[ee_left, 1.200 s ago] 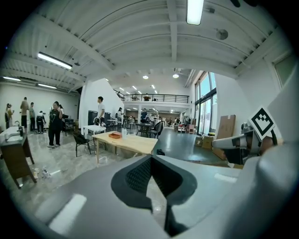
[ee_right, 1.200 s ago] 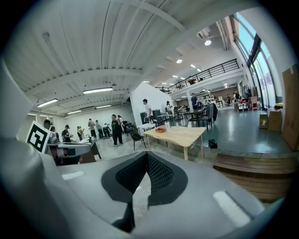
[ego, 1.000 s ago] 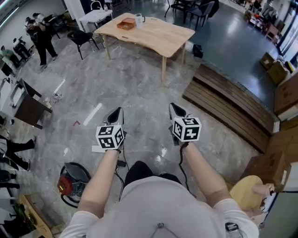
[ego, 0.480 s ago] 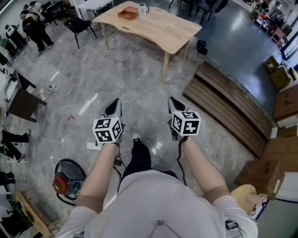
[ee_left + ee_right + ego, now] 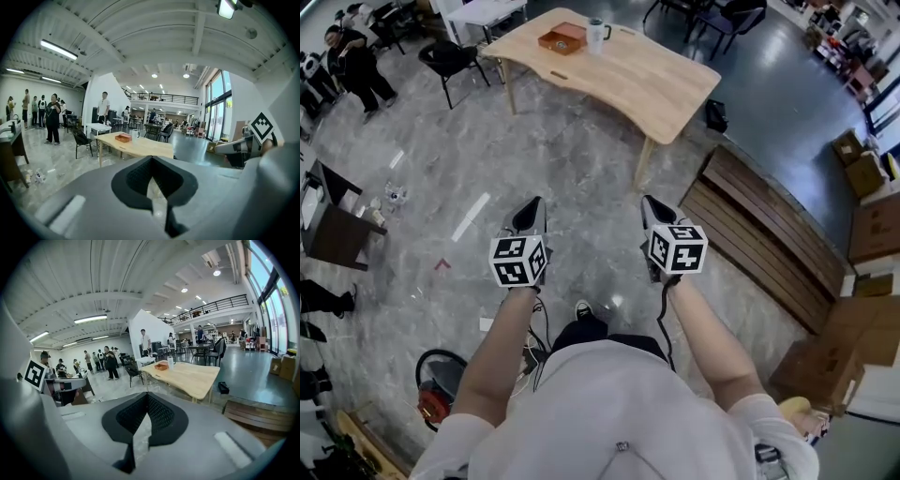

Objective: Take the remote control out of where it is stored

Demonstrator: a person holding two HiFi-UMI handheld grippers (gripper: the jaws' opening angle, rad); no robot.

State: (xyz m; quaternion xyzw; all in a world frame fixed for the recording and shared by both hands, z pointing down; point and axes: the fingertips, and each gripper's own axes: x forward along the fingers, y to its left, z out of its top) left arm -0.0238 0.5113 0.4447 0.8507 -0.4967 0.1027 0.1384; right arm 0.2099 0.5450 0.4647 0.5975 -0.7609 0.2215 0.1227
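Note:
No remote control shows in any view. Ahead stands a light wooden table [image 5: 647,84] with a shallow orange-brown box [image 5: 562,39] and a white mug [image 5: 596,34] at its far left end. My left gripper [image 5: 531,204] and right gripper [image 5: 652,204] are held side by side over the marble floor, well short of the table. Both are shut with nothing in them. The left gripper view shows the left gripper [image 5: 151,159] aimed at the table [image 5: 140,146] and box [image 5: 123,137]. The right gripper [image 5: 146,397] faces the table [image 5: 187,376] and box [image 5: 161,366] too.
A slatted wooden platform [image 5: 769,220] lies to the right, with cardboard boxes [image 5: 872,197] beyond it. A black chair [image 5: 450,61] stands left of the table and a black bag [image 5: 715,114] by its right leg. People [image 5: 352,56] stand far left near a dark side table [image 5: 337,230].
The person has stepped forward, so the table sits nearer and more central in the head view. Both grippers stay shut and level, side by side.

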